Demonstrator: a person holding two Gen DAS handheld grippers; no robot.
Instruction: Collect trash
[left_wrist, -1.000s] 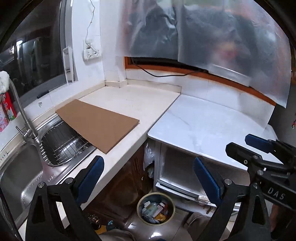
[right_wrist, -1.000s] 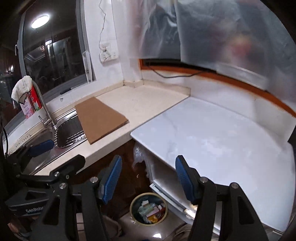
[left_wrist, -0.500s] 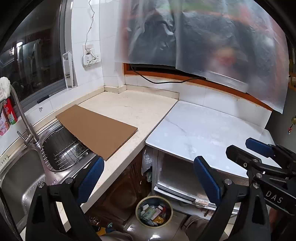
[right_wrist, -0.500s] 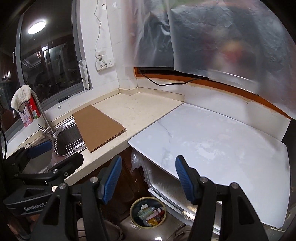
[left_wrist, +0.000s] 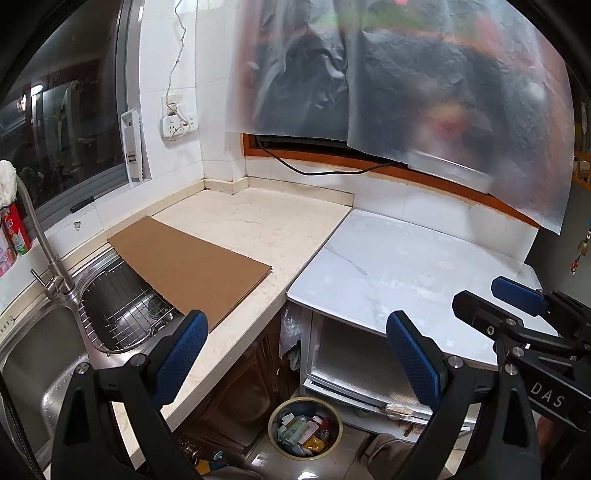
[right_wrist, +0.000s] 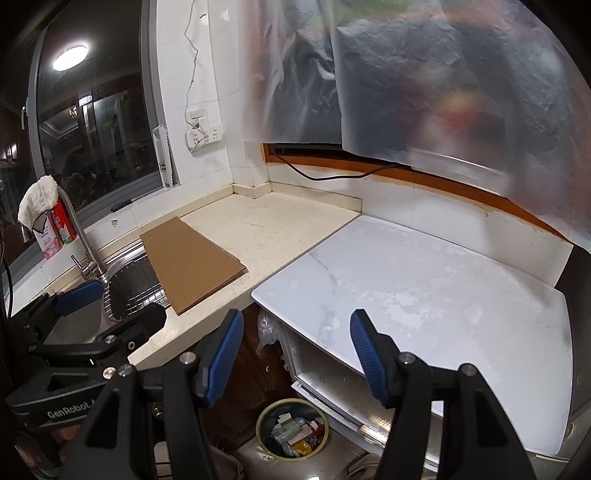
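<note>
A round trash bin (left_wrist: 305, 427) (right_wrist: 292, 429) full of wrappers and packets stands on the floor below the counter edge. My left gripper (left_wrist: 295, 354) is open above it, nothing between its blue pads. My right gripper (right_wrist: 295, 354) is open too and holds nothing; in the left wrist view it shows at the right edge (left_wrist: 517, 295). A flat brown cardboard sheet (left_wrist: 188, 269) (right_wrist: 190, 264) lies on the beige counter and hangs partly over the sink.
A steel sink (left_wrist: 40, 354) with a wire basket (left_wrist: 125, 314) and faucet (right_wrist: 86, 243) is at the left. A white marble top (right_wrist: 424, 288) lies at the right, with a shelf unit under it. Frosted plastic sheeting (left_wrist: 388, 81) hangs over the back window.
Both views have tilted up a little, so the counter and bin sit lower in frame. Both grippers remain open and empty.
</note>
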